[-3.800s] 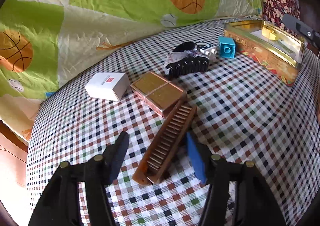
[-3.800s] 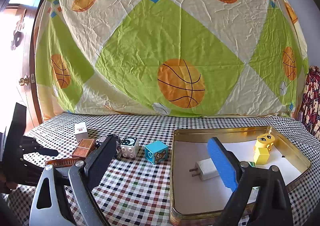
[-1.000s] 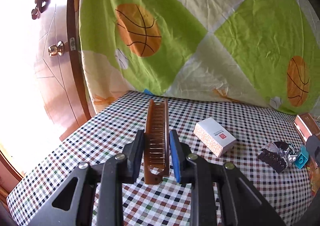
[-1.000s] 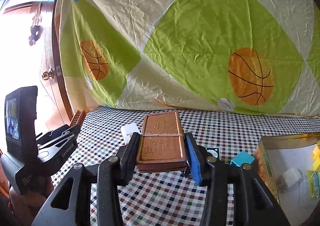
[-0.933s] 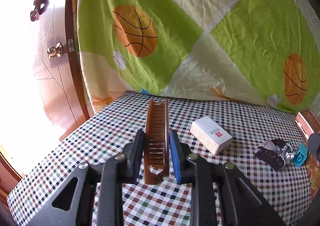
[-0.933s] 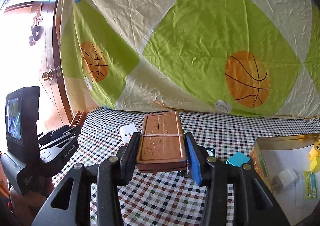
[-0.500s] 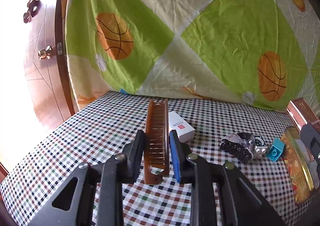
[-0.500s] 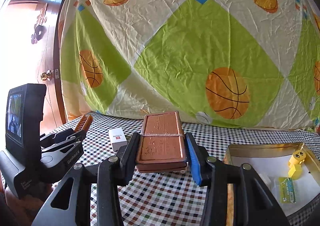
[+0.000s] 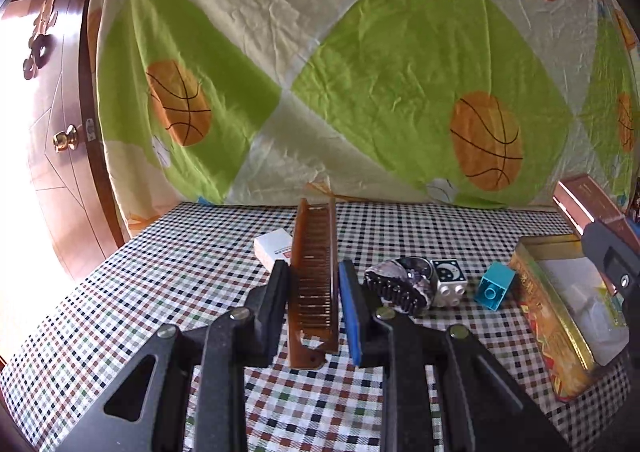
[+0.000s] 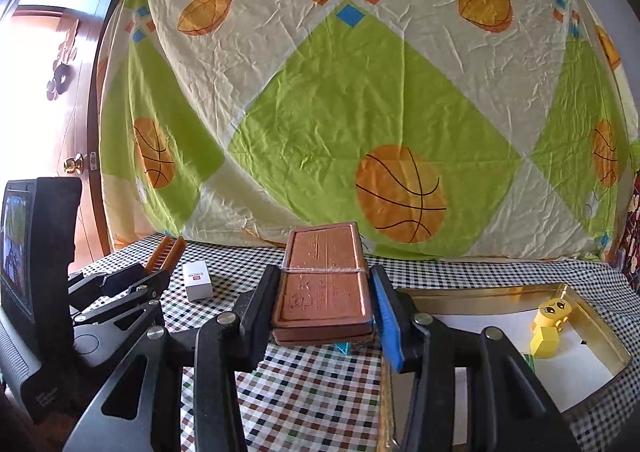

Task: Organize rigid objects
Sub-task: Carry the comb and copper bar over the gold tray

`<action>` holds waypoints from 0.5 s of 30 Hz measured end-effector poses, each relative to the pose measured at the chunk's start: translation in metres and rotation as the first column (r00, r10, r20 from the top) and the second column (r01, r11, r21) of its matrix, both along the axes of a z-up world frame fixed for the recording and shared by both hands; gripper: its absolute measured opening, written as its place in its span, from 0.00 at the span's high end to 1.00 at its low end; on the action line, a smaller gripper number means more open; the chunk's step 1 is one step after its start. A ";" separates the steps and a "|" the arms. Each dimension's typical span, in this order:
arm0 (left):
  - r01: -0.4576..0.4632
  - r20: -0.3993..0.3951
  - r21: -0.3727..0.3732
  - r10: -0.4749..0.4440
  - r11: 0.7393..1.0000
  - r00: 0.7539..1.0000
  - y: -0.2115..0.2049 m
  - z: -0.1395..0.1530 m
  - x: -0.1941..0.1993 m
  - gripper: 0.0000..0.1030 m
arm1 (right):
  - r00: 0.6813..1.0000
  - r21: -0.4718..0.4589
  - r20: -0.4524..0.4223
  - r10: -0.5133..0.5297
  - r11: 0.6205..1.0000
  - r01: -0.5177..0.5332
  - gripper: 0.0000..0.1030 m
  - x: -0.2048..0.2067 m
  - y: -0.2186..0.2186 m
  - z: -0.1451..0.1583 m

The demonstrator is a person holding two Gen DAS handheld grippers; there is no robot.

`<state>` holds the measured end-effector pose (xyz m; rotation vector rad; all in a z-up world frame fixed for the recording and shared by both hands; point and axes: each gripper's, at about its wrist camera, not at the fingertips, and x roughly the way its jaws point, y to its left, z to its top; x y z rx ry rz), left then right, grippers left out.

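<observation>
Both jaw pairs clamp: left gripper (image 9: 313, 306) on comb (image 9: 313, 272), right gripper (image 10: 325, 302) on copper case (image 10: 322, 284).

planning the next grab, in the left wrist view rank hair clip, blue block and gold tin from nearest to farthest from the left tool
1. hair clip, just right of the left tool
2. blue block, further right
3. gold tin, at the right edge

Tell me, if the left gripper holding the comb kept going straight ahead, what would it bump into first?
Probably the small white box. The left gripper grips the brown comb, whose far end points just beside that box on the checked table. Depth is unclear, so it might pass over it and reach the basketball sheet.
</observation>
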<state>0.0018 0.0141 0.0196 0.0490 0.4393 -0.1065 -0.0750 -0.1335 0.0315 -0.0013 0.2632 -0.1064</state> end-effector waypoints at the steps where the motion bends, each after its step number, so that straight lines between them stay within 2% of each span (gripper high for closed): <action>1: 0.006 0.001 -0.003 -0.006 1.000 1.000 -0.002 0.000 -0.002 0.77 | 1.000 -0.002 0.001 -0.007 1.000 0.007 0.54 -0.001 -0.003 0.000; 9: 0.074 0.013 -0.003 -0.074 0.997 0.997 -0.027 0.005 -0.017 0.77 | 0.998 -0.047 0.005 -0.057 0.997 0.057 0.54 -0.012 -0.024 -0.004; 15: 0.128 0.020 -0.017 -0.128 0.992 0.992 -0.051 0.010 -0.024 0.77 | 0.993 -0.063 0.012 -0.116 0.991 0.116 0.54 -0.018 -0.055 -0.004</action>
